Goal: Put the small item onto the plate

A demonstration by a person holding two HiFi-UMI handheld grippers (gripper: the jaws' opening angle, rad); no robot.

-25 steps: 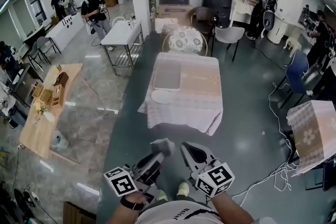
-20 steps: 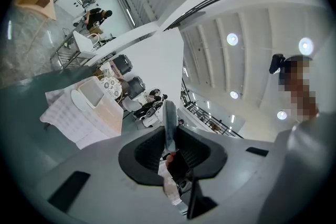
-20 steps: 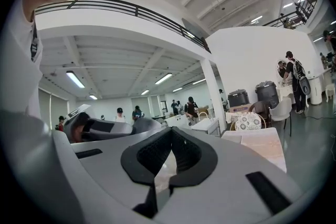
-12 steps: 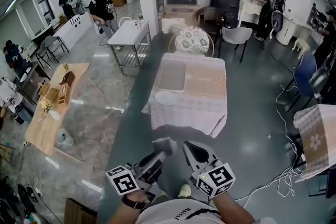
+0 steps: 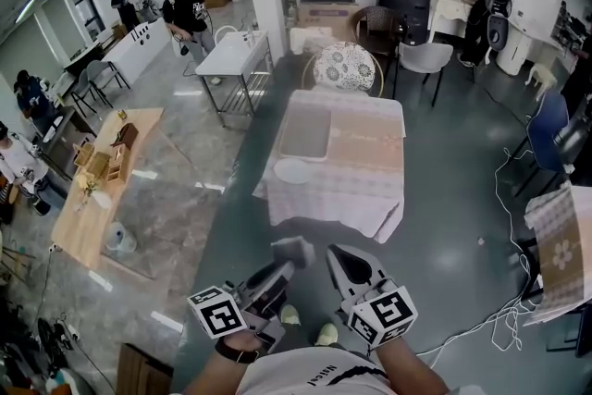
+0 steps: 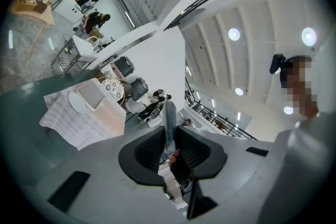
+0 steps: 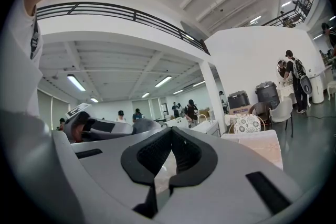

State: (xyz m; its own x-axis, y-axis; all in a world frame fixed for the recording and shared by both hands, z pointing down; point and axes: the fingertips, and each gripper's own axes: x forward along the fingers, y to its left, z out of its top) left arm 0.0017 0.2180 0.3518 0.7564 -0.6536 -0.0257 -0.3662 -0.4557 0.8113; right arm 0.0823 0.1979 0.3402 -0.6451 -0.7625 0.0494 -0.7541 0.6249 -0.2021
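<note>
The left gripper [image 6: 169, 134] is clamped on the small item [image 6: 169, 113], a thin grey piece gripped by its flat faces. It stands edge-on between the pads, and its long axis runs out past the fingertips along the line the gripper points. The right gripper [image 7: 170, 136] has its jaws brought together at the tips with nothing between them. It rides just beside the left one, both held low in front of the person's body and pointing roughly level.

The plate [image 5: 292, 170] lies well apart from both grippers, straight ahead across a stretch of grey floor. It sits on the near left corner of the cloth-covered table [image 5: 370, 171], just in front of a shallow grey tray [image 5: 305, 134]. From the left gripper's own view the plate sits off to the upper left of the jaws, not in line with them.

The task looks to be in its carrying stage: item in hand, plate not yet within reach. The plate sits on the table's left side, and the loaded gripper is the left one, so that hand is the nearer and needs no crossing over. The coming move is chiefly a matter of closing the gap, then bringing the item's free end over the plate — not the tray behind it.
</note>
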